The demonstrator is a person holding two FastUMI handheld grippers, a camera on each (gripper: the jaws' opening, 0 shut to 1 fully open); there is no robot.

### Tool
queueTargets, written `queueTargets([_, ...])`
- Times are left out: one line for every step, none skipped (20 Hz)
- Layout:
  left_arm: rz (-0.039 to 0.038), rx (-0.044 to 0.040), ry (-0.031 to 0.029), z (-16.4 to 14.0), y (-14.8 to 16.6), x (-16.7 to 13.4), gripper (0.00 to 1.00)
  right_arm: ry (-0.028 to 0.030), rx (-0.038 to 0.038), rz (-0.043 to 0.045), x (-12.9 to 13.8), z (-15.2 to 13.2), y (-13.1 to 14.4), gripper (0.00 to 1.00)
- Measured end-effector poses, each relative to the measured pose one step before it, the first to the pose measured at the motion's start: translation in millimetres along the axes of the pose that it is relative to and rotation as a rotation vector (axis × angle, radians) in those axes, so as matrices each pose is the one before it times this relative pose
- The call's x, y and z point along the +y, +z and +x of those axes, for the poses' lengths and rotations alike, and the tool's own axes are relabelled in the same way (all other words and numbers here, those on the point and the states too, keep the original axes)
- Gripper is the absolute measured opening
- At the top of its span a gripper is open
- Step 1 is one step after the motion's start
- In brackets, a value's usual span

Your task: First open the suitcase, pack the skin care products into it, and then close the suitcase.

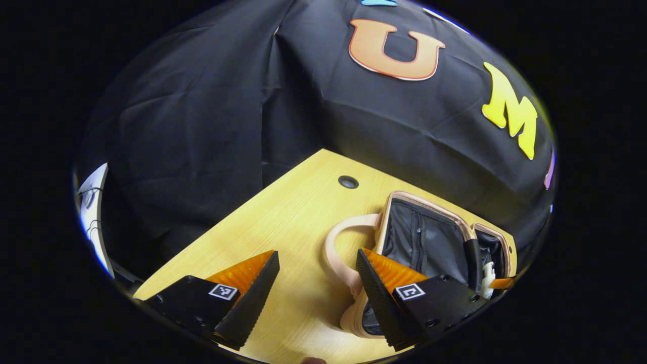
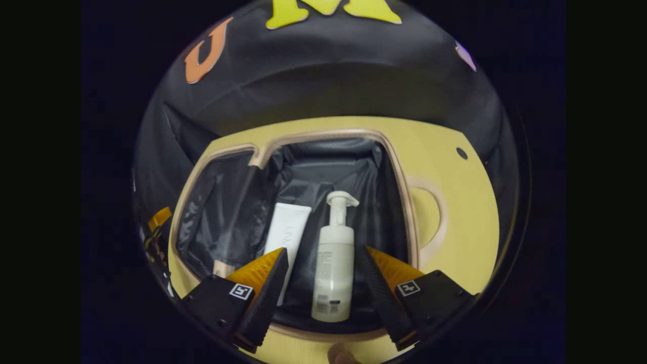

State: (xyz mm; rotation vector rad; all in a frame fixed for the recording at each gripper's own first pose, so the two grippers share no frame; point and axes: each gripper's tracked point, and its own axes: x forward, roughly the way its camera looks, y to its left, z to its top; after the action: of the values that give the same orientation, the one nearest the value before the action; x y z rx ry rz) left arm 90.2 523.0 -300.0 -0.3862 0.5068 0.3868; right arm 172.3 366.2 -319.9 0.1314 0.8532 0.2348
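The pink-rimmed suitcase (image 2: 328, 136) lies open on the wooden table, its black lining showing. Inside it lie a white pump bottle (image 2: 333, 263) and, to its left, a white tube (image 2: 288, 230). My right gripper (image 2: 323, 288) hovers open over the case, its fingers on either side of the bottle and apart from it. The lid half (image 2: 222, 212) lies flat to the left. In the left gripper view the suitcase (image 1: 429, 237) sits at the right with its pink handle (image 1: 336, 253) facing me. My left gripper (image 1: 316, 290) is open above the table next to that handle, holding nothing.
The wooden table (image 1: 293, 217) has a dark cable hole (image 1: 348, 182) near its back edge and ends at the black cloth wall. A white object (image 1: 93, 212) stands off the table at far left. Bare tabletop (image 2: 470, 202) lies right of the case's handle (image 2: 437, 217).
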Motion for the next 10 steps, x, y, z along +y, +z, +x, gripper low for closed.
queueTargets([-0.03559,0.01542,-0.02553,2.61,-3.22,-3.31,0.97,0.02953,-0.0213,-0.0266,6.75,-18.52,3.75,0.84])
queueTargets([-0.03934,0.01735,-0.01873,2.76,-3.28,-2.06,0.96,0.01537,-0.02522,-0.03368,4.23,-18.67,2.46,0.84])
queueTargets([-0.03499,0.01987,-0.01279,7.18,-3.27,-1.13,0.96,0.01056,-0.03127,-0.03739,1.8,-20.71,5.02,0.82])
queueTargets([-0.03114,0.01187,-0.00715,7.51,-3.68,0.17,0.95,0.00785,-0.0308,-0.03335,2.1,-19.27,5.81,0.84])
queueTargets([-0.0343,0.00824,0.00588,6.73,-1.28,2.97,0.92,0.00226,-0.02151,-0.02657,0.46,-18.84,3.14,0.84])
queueTargets([-0.02797,0.01163,-0.00563,5.39,-2.91,0.09,0.81,0.00285,-0.01548,-0.01139,0.81,-17.96,3.92,0.82])
queueTargets([-0.034,0.00755,-0.00849,3.05,-1.73,0.35,0.87,0.00393,-0.01256,-0.00205,0.29,-15.79,4.0,0.84])
queueTargets([-0.04788,0.00613,-0.02417,2.17,-0.2,-2.69,0.66,-0.0035,-0.01156,-0.00163,-1.32,-12.88,2.85,0.82])
queueTargets([-0.04098,0.00659,-0.02195,2.73,0.68,-1.95,0.72,-0.00628,-0.01226,-0.00004,-2.67,-11.96,4.36,0.84])
queueTargets([-0.0299,0.01328,-0.01376,3.53,-0.6,0.98,0.55,-0.00579,-0.01366,0.00465,-2.0,-11.43,5.54,0.84])
